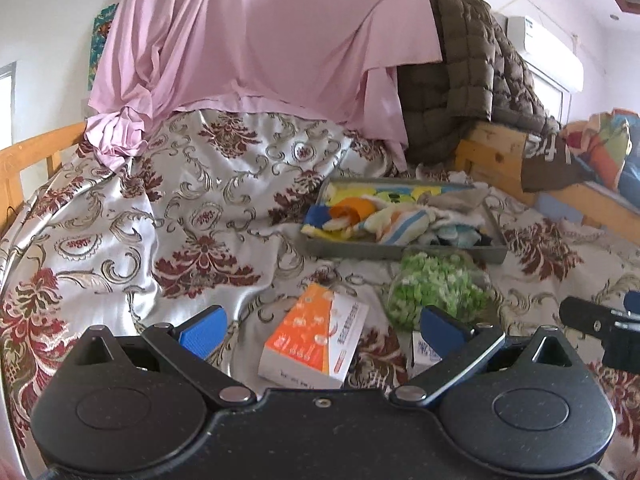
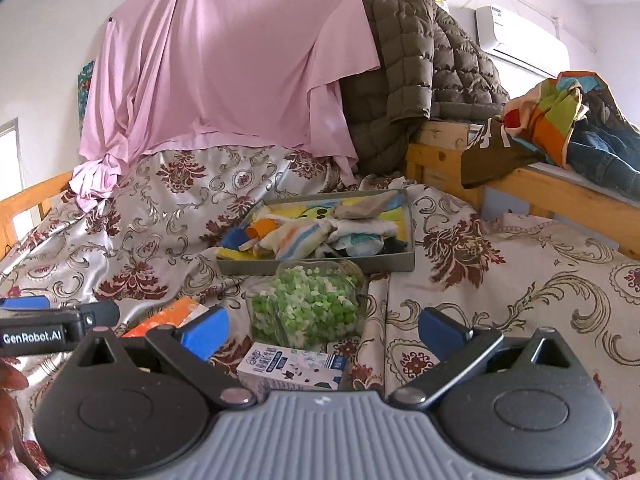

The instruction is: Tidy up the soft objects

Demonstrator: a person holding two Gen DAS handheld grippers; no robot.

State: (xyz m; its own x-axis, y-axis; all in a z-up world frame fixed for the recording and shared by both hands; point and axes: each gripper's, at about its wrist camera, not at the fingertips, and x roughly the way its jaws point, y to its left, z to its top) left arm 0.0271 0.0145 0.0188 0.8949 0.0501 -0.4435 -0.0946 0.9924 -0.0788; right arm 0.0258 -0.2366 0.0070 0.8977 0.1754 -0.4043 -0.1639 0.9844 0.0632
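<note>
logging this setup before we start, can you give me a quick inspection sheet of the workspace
surface: bed with floral bedspread, rumpled
job's things: grey tray piled with small soft cloths
clutter: clear bag of green bits; orange box; white carton, all in front of the tray
grippers: left gripper open; right gripper open; both hold nothing
cables: nothing seen
surroundings: pink sheet hanging behind; quilted jacket; wooden frame with clothes; air conditioner

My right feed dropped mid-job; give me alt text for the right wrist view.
The open right gripper hovers empty over a floral bedspread, facing a clear bag of green pieces and a white carton. Behind sits a grey tray of folded cloths.
</note>
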